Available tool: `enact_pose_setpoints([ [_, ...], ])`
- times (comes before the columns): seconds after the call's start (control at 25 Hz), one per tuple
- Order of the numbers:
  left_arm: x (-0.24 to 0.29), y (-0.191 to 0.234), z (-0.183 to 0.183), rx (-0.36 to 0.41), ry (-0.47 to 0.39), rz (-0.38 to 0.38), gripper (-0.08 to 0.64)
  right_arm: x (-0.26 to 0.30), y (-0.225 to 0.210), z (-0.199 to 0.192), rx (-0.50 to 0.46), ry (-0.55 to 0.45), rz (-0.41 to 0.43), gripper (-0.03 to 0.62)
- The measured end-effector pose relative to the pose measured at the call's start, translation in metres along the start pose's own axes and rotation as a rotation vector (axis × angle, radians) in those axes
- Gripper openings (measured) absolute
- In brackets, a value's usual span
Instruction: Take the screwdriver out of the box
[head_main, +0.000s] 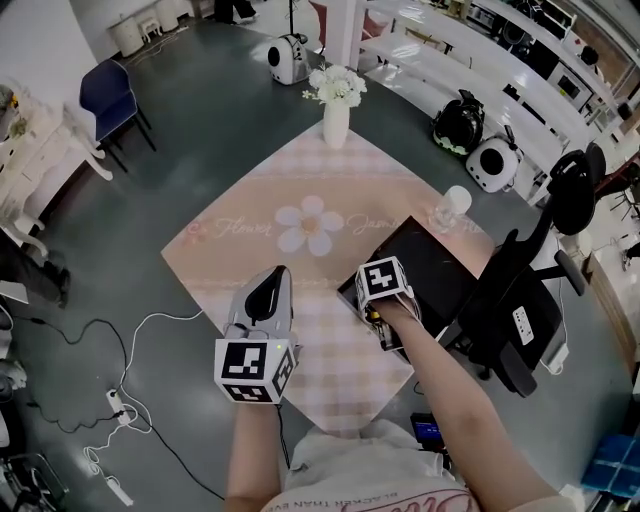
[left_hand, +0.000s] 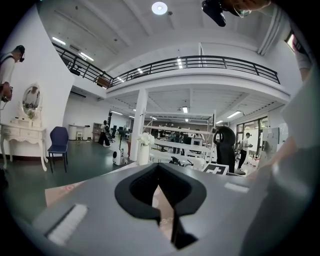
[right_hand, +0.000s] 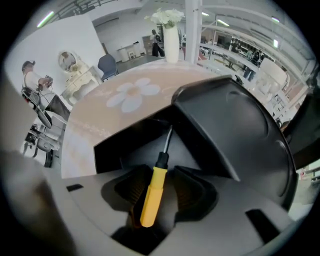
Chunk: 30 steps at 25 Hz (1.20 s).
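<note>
Right gripper (right_hand: 161, 186) reaches down into the open black box (right_hand: 117, 150), jaws closing either side of the yellow-handled screwdriver (right_hand: 151, 196), pads not yet pressing. Left gripper (left_hand: 160, 192): tips together, empty.

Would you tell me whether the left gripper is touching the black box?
Apart. In the head view, checked tablecloth shows between the left gripper and the black box.
</note>
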<state>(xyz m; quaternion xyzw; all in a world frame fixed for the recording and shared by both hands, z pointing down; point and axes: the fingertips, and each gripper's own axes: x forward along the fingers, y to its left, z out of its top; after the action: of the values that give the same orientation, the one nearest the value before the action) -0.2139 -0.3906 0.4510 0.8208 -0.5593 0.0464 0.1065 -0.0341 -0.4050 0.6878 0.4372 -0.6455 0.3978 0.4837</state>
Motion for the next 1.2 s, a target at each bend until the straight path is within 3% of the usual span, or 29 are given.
enact_pose_setpoints([
  [0.32, 0.003, 0.004, -0.011, -0.024, 0.019, 0.007, 0.009, 0.003, -0.006, 0.003, -0.080, 0.009, -0.090, 0.155],
  [0.4, 0.003, 0.003, -0.012, -0.025, 0.024, 0.002, 0.009, 0.002, -0.007, 0.001, -0.074, 0.014, -0.099, 0.101],
  [0.48, 0.003, 0.002, -0.015, -0.027, 0.027, 0.000, 0.009, 0.002, -0.008, 0.002, -0.049, 0.012, -0.103, 0.097],
  [0.76, 0.002, -0.009, -0.017, -0.049, 0.031, -0.018, 0.009, -0.006, -0.011, -0.003, 0.125, -0.002, -0.004, 0.086],
  [1.2, -0.013, -0.043, -0.006, -0.056, 0.002, -0.006, 0.009, -0.042, -0.013, -0.011, 0.027, -0.051, 0.039, 0.086],
])
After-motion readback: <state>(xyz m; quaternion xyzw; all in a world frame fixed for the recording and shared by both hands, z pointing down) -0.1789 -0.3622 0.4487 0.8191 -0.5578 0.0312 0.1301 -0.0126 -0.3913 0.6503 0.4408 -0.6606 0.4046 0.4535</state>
